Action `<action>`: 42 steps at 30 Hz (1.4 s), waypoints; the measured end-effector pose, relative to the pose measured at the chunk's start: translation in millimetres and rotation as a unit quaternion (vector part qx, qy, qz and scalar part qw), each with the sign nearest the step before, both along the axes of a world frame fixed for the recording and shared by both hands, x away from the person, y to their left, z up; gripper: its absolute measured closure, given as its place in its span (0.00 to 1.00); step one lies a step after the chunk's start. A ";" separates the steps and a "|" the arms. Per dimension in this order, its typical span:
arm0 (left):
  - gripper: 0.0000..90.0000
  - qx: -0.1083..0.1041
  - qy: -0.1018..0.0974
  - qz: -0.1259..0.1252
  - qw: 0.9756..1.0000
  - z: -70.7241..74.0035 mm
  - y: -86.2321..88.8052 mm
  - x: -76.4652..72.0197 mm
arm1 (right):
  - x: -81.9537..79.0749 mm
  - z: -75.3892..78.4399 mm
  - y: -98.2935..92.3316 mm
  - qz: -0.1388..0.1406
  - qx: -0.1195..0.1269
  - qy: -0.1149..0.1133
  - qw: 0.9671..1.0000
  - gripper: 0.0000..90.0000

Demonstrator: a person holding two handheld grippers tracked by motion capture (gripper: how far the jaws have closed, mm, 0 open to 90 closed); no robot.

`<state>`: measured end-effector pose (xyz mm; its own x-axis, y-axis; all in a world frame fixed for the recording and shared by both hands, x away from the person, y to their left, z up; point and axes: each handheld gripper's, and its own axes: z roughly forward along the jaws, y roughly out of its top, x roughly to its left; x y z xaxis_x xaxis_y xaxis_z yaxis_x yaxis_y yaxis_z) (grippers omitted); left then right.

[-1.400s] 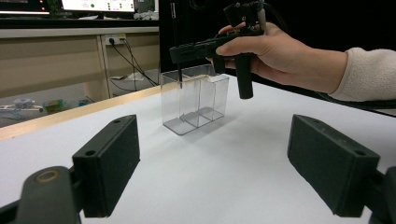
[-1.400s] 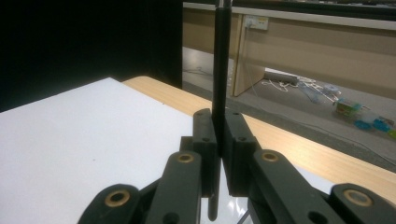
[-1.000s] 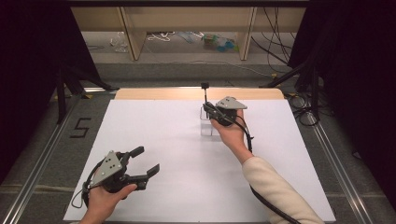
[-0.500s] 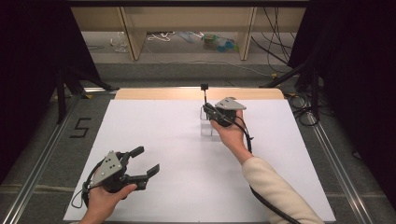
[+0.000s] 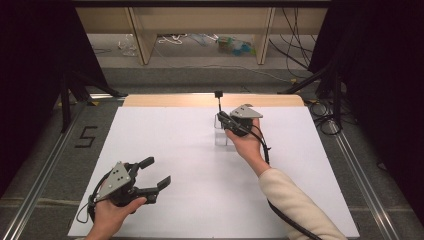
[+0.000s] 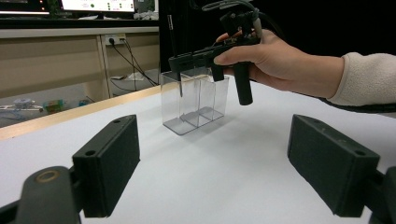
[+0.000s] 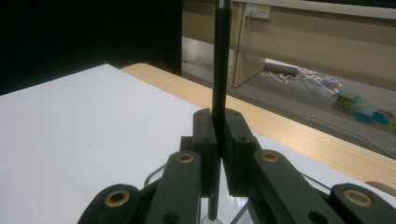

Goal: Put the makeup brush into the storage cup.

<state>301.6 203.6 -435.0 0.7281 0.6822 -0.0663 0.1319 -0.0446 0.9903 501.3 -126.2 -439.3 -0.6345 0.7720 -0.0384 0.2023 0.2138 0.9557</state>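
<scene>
black, thin and stiff, the slim plastic pen [image 7: 221,56] is light and slick, so keep pinching mid-shaft. your right gripper [image 5: 223,119] clamps it upright over the clear two-compartment plastic holder [image 6: 194,105] near the white tabletop's far edge. your left gripper [image 5: 152,174] rests spread by the near-left corner.

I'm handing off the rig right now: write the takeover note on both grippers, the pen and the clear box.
Right gripper: shut on the pen, held upright over the clear box.
Left gripper: open, nothing between its jaws, at the near left of the table.
Box: far centre of the table, with compartments; the pen's lower end dips into the one at the left in the left gripper view.
Done: pen gripped and lined up over the box.
Left: probably lower it, release, pull back.
</scene>
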 end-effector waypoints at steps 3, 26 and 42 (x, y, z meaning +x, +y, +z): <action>0.19 0.000 0.000 0.000 1.000 -0.1 -0.1 0.1 | 0.0 -0.1 0.0 -0.001 -0.001 -0.001 1.000 0.95; 0.19 0.001 0.000 0.000 1.000 -0.1 0.0 0.0 | -0.9 -2.8 0.8 0.001 -0.002 0.014 1.000 0.95; 0.19 0.004 0.000 0.000 1.000 0.0 0.3 0.0 | 0.0 -2.5 -1.2 -0.001 -0.008 0.008 1.000 0.95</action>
